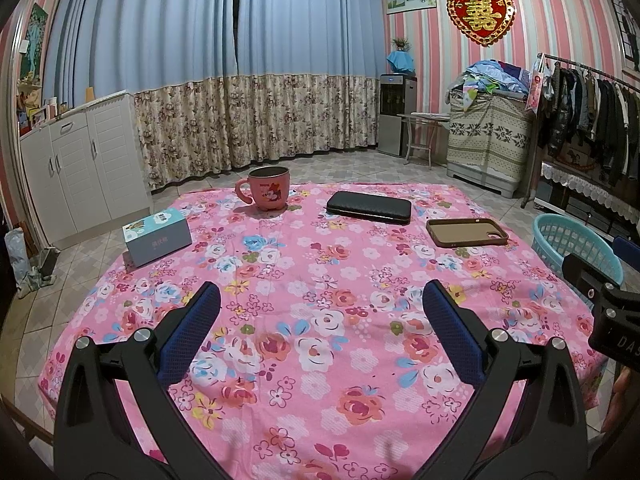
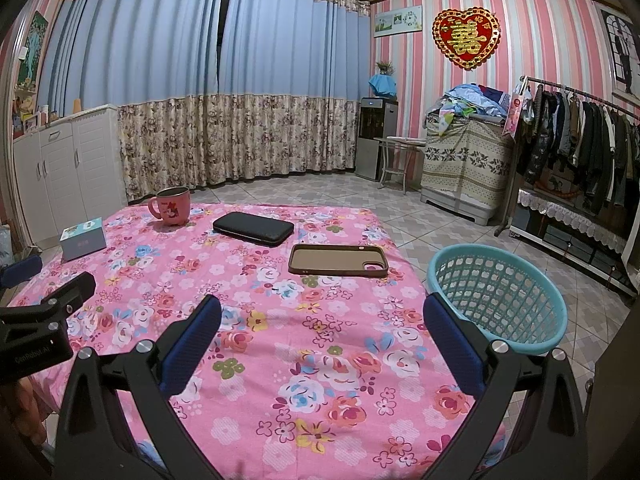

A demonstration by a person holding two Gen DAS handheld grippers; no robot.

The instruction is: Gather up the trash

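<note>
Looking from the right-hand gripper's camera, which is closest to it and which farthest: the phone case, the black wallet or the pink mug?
1. Brown phone case, just ahead, slightly right.
2. Black zip wallet, behind it, centre.
3. Pink cartoon mug, far left corner.

From my left wrist feed, the table fills the lower frame, draped in a pink floral cloth. Directly on it I see a pink cartoon mug at upper centre, upright, handle to the left. A small light-blue box sits at the left edge. Right of the mug lies a flat black case, possibly a wallet. Further right, just apart from it, a brown phone case rests hollow side up.
</note>
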